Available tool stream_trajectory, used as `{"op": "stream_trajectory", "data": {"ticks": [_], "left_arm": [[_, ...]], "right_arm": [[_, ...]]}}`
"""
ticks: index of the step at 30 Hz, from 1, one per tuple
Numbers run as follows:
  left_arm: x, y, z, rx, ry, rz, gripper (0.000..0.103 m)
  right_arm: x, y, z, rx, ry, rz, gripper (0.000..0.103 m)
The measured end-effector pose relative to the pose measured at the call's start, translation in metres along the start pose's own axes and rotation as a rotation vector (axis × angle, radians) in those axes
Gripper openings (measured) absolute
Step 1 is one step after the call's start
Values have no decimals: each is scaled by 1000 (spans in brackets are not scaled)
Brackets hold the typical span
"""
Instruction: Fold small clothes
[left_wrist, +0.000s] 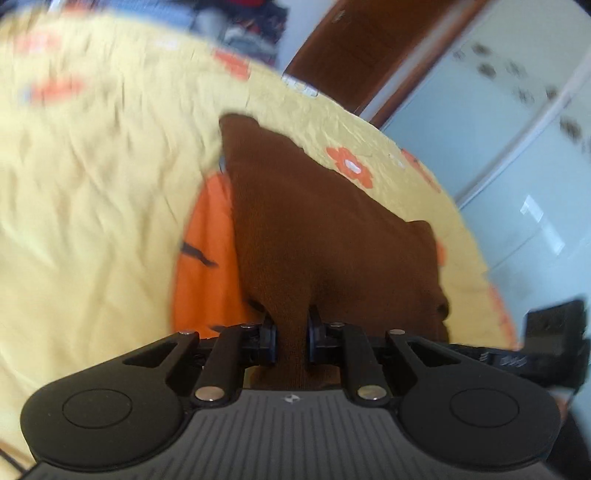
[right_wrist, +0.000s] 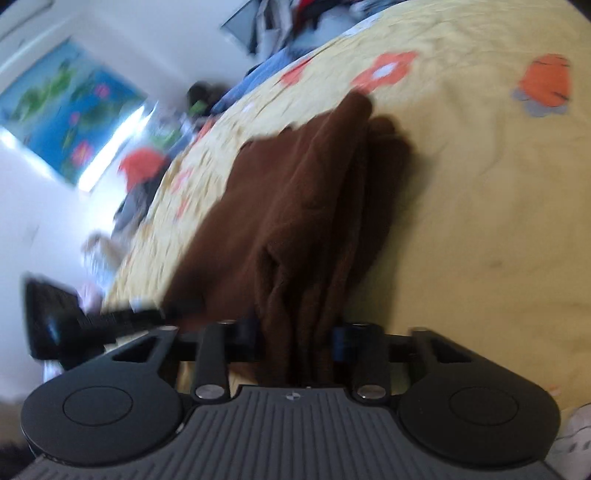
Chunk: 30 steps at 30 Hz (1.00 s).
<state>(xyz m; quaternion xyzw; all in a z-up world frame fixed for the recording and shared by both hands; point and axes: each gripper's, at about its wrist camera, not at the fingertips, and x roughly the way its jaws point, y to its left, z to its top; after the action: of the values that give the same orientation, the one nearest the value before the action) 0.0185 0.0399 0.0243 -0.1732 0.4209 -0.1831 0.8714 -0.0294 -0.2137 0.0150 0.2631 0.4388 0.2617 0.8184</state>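
A small brown garment (left_wrist: 317, 229) lies stretched over a yellow bedspread (left_wrist: 92, 192) with orange flowers. My left gripper (left_wrist: 291, 332) is shut on one end of it, the brown cloth bunched between the jaws. In the right wrist view the same brown garment (right_wrist: 295, 206) hangs in folds over the yellow bedspread (right_wrist: 480, 221), and my right gripper (right_wrist: 299, 339) is shut on its near end. Each view is blurred by motion. The other gripper's body shows at the right edge of the left view (left_wrist: 554, 343) and the left edge of the right view (right_wrist: 55, 321).
A large orange patch (left_wrist: 207, 258) of the bedspread print lies beside the garment. A brown door (left_wrist: 354, 48) and pale wardrobe panels (left_wrist: 517, 147) stand behind the bed. In the right view, piled clothes (right_wrist: 288, 22) and a blue picture (right_wrist: 70, 110) lie beyond the bed.
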Motion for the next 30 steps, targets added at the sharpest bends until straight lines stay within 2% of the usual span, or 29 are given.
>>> {"op": "stream_trajectory", "data": {"ticks": [1, 3, 5, 6, 7, 8, 9, 11, 13, 14, 16, 17, 19, 22, 23, 26, 27, 30], "left_arm": [[3, -1, -3, 35, 16, 27, 16], [1, -4, -9, 70, 12, 49, 24], [-15, -13, -10, 119, -19, 83, 38], [-26, -16, -11, 148, -63, 97, 43], [-35, -21, -10, 175, -121, 100, 59], [-41, -27, -9, 202, -182, 99, 81], [-42, -34, -4, 235, -238, 93, 89], [-29, -50, 3, 291, -273, 89, 91], [0, -63, 8, 342, -230, 73, 91], [16, -67, 8, 366, -201, 96, 91], [45, -67, 4, 395, -118, 134, 90], [51, -67, -3, 436, -146, 151, 91], [54, -66, -17, 502, -194, 163, 92], [55, -67, -17, 497, -196, 162, 94], [56, -67, -17, 493, -196, 157, 96], [55, -67, -16, 488, -197, 154, 97], [55, -67, -16, 487, -197, 153, 97], [53, -68, -18, 485, -199, 149, 97]], "right_arm": [[0, -1, -2, -3, -5, 8, 29], [-3, -8, 1, 27, -9, 28, 28], [-11, -10, 10, 64, -24, 14, 41], [-19, -5, 15, 52, -64, -18, 56], [-29, 2, 20, 28, -126, -37, 69], [-36, 9, 27, 3, -185, -37, 73], [-40, 17, 36, -18, -227, -30, 78], [-28, 29, 58, -41, -252, -10, 85], [-3, 38, 77, -69, -216, 3, 90], [15, 39, 85, -71, -180, -16, 89], [49, 34, 94, -79, -91, -130, 88], [57, 29, 92, -106, -91, -151, 88], [55, 24, 89, -116, -122, -107, 88], [48, 34, 98, -92, -95, -146, 84], [45, 42, 103, -99, -103, -144, 84], [50, 71, 120, -171, -129, -28, 89], [59, 80, 126, -187, -116, -12, 93], [102, 92, 144, -214, -28, -10, 94]]}}
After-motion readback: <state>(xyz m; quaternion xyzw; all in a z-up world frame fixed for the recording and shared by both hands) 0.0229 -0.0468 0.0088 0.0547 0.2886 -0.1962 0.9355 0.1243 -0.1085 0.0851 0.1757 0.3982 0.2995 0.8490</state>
